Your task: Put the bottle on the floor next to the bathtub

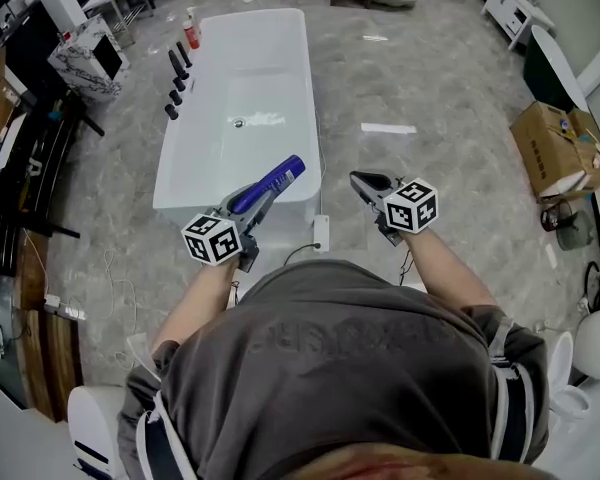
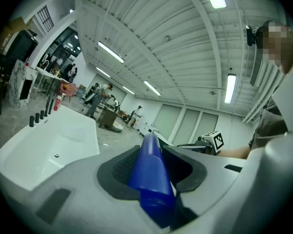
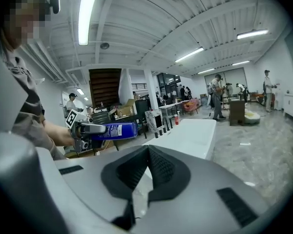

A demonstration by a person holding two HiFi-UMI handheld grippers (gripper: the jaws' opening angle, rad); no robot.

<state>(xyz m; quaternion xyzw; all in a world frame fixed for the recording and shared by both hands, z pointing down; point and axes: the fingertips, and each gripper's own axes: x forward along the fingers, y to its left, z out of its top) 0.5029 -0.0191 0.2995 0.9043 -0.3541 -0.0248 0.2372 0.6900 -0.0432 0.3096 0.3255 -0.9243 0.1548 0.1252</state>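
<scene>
A blue bottle (image 1: 271, 182) with a white label lies between the jaws of my left gripper (image 1: 255, 200), which is shut on it above the near end of the white bathtub (image 1: 308, 78). The bottle (image 2: 149, 172) runs along the pads in the left gripper view and sticks out past the tips, over the bathtub (image 2: 49, 145). My right gripper (image 1: 360, 180) hangs to the right of the tub over the grey floor, shut with nothing in it. Its pads meet at my right gripper (image 3: 147, 149), and off to its left are the bottle (image 3: 115, 129) and my left gripper (image 3: 88, 129).
Black tap fittings (image 1: 175, 78) and a red bottle (image 1: 191, 33) stand by the tub's far left rim. A white plug block (image 1: 321, 233) with a cable sits at the tub's near end. A white sheet (image 1: 388, 128) lies on the floor, a cardboard box (image 1: 560, 148) at right.
</scene>
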